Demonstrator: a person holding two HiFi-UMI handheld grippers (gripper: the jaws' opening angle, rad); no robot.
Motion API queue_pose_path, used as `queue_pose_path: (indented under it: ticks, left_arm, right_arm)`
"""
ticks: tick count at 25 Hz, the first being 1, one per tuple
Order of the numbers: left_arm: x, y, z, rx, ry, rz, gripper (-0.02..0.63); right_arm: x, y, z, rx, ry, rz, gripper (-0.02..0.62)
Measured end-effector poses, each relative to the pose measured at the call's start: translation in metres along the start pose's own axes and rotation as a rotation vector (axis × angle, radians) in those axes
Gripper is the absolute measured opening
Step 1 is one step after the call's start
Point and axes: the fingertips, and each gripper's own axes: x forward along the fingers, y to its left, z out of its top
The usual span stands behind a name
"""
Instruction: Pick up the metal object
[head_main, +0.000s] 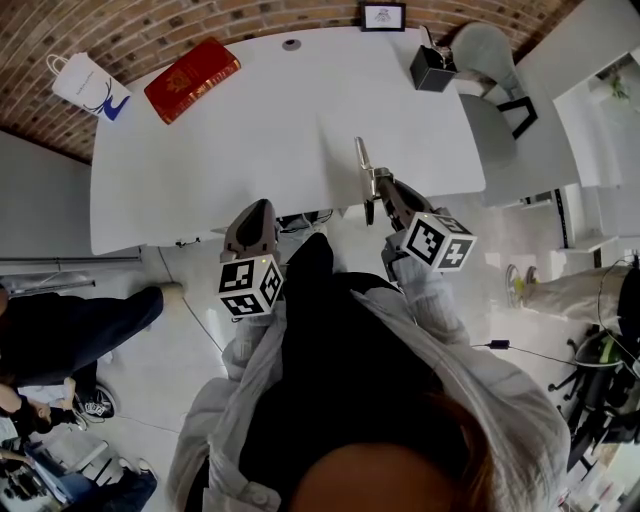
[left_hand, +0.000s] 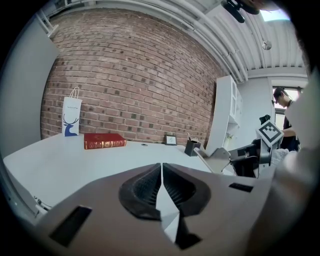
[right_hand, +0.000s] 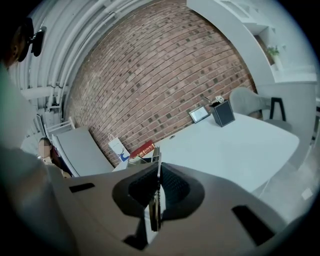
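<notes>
My right tongs (head_main: 378, 192) were clamped on the metal object (head_main: 362, 158), a thin flat piece held edge-on over the near edge of the white surface (head_main: 250, 130). It looked stiff, light and slick, so I judged that gripping its flat faces suited it best. My left tongs (head_main: 255, 212) were together, empty.

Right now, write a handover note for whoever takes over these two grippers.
Left gripper: shut, empty, held just off the near edge of the white table.
Right gripper: shut on the metal object, a flat strip that sticks out past the jaws over the table's near edge.
Done: the metal object is gripped and appears lifted off the table.
Left: nothing of the pick-up; just keep the grip.
Red book lies at the far left of the table.
</notes>
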Motion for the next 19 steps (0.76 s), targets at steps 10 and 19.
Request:
queue_pose_path:
  ticks: [10, 19]
  left_arm:
    - [0.002, -0.002, 0.001, 0.003, 0.003, -0.006, 0.026]
    - [0.008, -0.001, 0.001, 0.006, 0.014, -0.001, 0.026]
  right_arm:
    - [0.004, 0.003, -0.003, -0.009, 0.019, 0.011, 0.011]
    - [0.013, 0.004, 0.0, -0.014, 0.032, 0.023, 0.011]
